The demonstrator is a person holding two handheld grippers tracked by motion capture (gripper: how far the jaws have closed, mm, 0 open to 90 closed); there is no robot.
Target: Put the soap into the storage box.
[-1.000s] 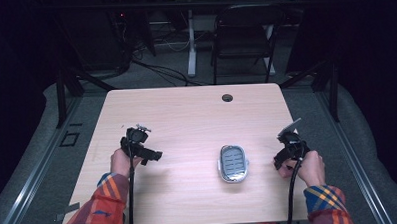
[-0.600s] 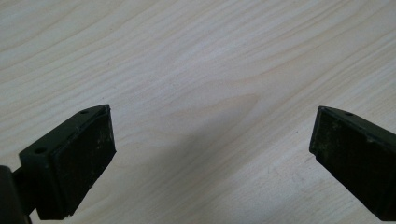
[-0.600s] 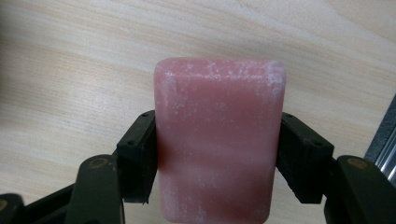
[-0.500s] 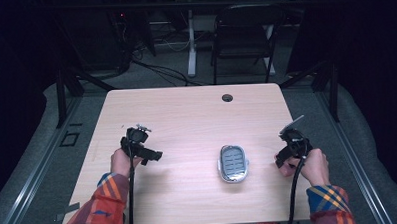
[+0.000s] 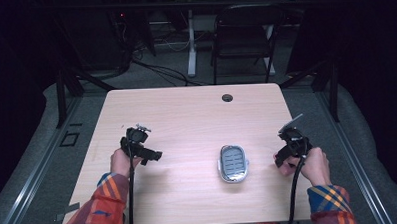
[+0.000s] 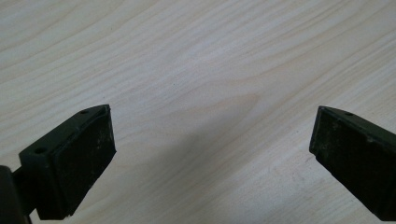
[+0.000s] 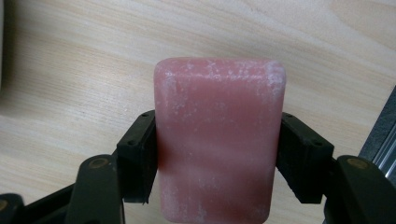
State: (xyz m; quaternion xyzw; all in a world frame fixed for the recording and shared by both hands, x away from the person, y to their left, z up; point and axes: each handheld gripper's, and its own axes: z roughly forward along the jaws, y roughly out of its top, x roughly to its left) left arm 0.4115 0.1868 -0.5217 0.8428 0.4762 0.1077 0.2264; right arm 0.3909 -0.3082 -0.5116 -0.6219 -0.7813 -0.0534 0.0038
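A pink bar of soap (image 7: 219, 140) sits between the black jaws of my right gripper (image 7: 218, 154), which is shut on its two long sides. In the high view that right gripper (image 5: 284, 156) hovers near the table's right edge, to the right of a silver soap dish (image 5: 233, 163) with a slotted insert. My left gripper (image 5: 150, 156) stays over the left half of the table. In the left gripper view its fingertips (image 6: 88, 140) stand wide apart, open over bare wood.
The light wooden table (image 5: 186, 117) has a dark cable hole (image 5: 227, 97) near its far edge. A black chair (image 5: 244, 40) and desk legs stand beyond the table. Plaid sleeves come in from the bottom.
The right hand has shifted slightly toward the table's right edge with the soap in its grip. The left gripper has kept still.
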